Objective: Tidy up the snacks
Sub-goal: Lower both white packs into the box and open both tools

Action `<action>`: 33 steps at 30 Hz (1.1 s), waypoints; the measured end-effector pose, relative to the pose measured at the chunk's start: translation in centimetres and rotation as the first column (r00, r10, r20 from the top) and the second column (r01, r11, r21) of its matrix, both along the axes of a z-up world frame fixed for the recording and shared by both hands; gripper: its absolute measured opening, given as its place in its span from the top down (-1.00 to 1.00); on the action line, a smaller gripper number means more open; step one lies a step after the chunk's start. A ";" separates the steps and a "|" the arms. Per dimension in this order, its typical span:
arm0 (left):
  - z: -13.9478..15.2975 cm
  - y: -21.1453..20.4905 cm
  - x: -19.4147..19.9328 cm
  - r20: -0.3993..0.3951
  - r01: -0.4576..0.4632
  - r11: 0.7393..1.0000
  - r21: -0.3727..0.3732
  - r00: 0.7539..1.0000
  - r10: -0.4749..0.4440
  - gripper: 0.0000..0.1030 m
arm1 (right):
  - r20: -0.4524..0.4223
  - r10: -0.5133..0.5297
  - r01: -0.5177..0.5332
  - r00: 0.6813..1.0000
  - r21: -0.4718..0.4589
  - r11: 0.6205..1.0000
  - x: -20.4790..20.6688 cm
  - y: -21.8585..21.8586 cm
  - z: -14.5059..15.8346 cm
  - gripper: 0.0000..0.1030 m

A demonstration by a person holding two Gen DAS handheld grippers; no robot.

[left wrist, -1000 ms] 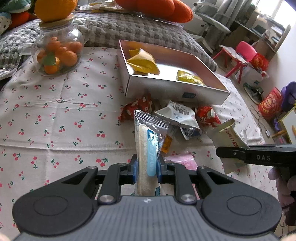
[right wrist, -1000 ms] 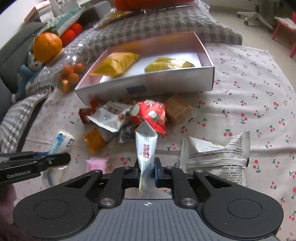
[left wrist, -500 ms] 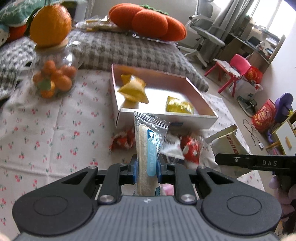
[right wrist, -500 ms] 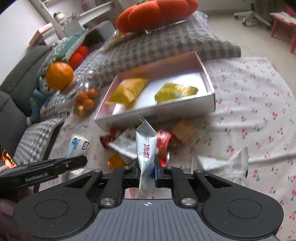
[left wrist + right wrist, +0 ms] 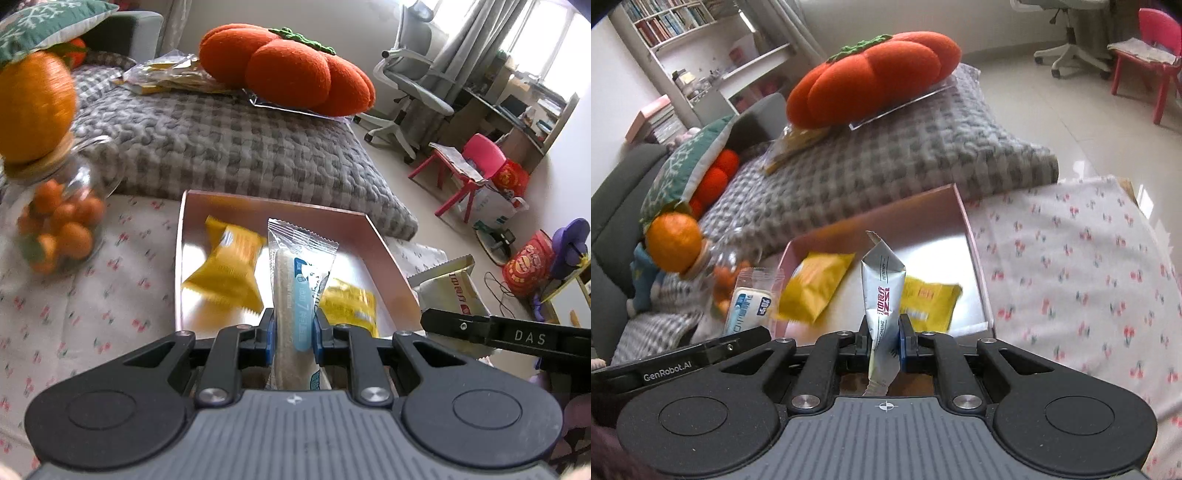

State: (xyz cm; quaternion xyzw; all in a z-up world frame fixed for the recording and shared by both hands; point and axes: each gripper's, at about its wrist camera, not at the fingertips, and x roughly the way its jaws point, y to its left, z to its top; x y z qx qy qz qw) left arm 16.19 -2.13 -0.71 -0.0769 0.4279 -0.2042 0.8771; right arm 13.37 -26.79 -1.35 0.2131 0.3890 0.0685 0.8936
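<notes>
Premises: a lived-in home, combined living and study room. Evidence: grey sofa (image 5: 613, 206) with a green patterned cushion (image 5: 690, 170), pumpkin-shaped plush cushion (image 5: 288, 70), grey checked blanket (image 5: 229, 147), bookshelf (image 5: 676, 22) stocked with books, white swivel office chair (image 5: 413, 77), child's pink chair (image 5: 476, 162), curtained window (image 5: 546, 33), tiled floor (image 5: 1071, 122).

Clear-wrapped wafer bar (image 5: 295, 291), silver sachet (image 5: 882, 295) upright, held above pink box (image 5: 384, 251); two yellow packets (image 5: 229, 273) inside.
</notes>
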 end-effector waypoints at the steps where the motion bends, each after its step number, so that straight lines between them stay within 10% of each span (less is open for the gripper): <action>1: -0.2 -0.4 0.5 0.003 0.002 1.000 0.006 1.000 -0.002 0.67 | 0.000 -0.003 0.003 1.000 -0.003 1.000 0.6 -0.2 -0.2 0.77; 26: -4.4 -3.3 6.2 -0.008 -0.008 0.995 0.100 1.000 0.009 0.64 | -0.048 -0.014 0.008 0.999 -0.125 0.992 8.0 0.6 -4.0 0.65; 33: -3.8 -3.1 5.8 0.004 -0.002 0.996 0.085 1.000 0.002 0.22 | -0.043 -0.004 -0.004 0.999 -0.162 0.987 7.7 1.0 -3.3 0.42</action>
